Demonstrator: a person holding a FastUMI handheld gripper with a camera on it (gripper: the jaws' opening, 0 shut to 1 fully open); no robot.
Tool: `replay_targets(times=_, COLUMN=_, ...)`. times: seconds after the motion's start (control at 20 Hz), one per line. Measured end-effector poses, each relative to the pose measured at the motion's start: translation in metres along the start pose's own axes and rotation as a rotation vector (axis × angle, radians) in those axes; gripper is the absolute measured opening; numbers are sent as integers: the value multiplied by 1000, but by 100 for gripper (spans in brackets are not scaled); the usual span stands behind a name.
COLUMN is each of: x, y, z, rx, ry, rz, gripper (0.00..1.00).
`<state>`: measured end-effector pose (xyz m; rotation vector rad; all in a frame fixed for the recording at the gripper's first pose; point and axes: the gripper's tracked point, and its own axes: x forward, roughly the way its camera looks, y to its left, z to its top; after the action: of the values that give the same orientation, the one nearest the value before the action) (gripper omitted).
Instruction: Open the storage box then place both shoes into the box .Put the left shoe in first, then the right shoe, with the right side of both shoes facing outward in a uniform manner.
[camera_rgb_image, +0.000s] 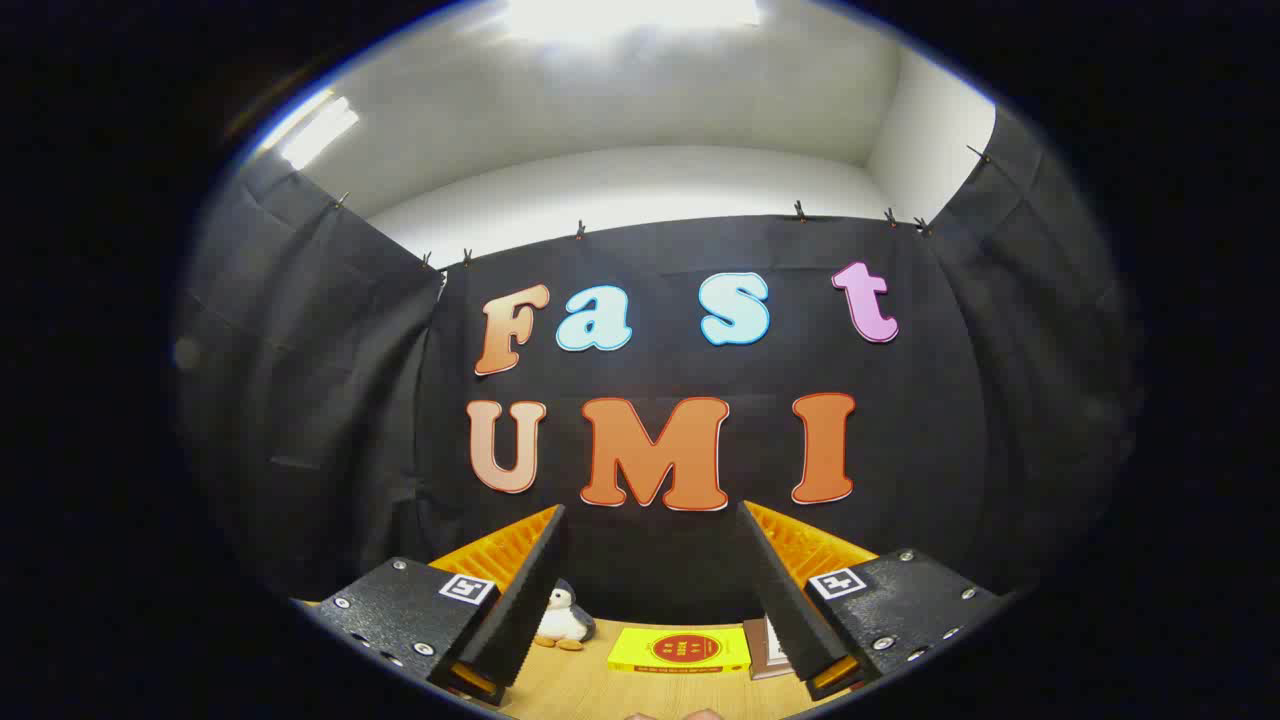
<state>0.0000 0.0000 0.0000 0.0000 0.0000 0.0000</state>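
We see the gripper (650, 590) with its jaws wide apart, holding nothing, raised toward the black cloth wall (300, 400). Far on the light wooden table (580, 690), left to right: a small penguin plush toy (562, 618), a flat yellow box with a red round label (680, 650), writing too small to read, and a brown-edged card (765, 648).

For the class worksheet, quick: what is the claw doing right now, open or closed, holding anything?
Claw: open, fingers spread wide, nothing between them; a toy penguin and a yellow box lie on the table beyond them.
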Motion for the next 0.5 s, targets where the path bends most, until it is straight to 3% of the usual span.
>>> replay_targets(times=0.5, x=-10, y=16, z=23, rx=42, ry=-2, rz=28, gripper=98)
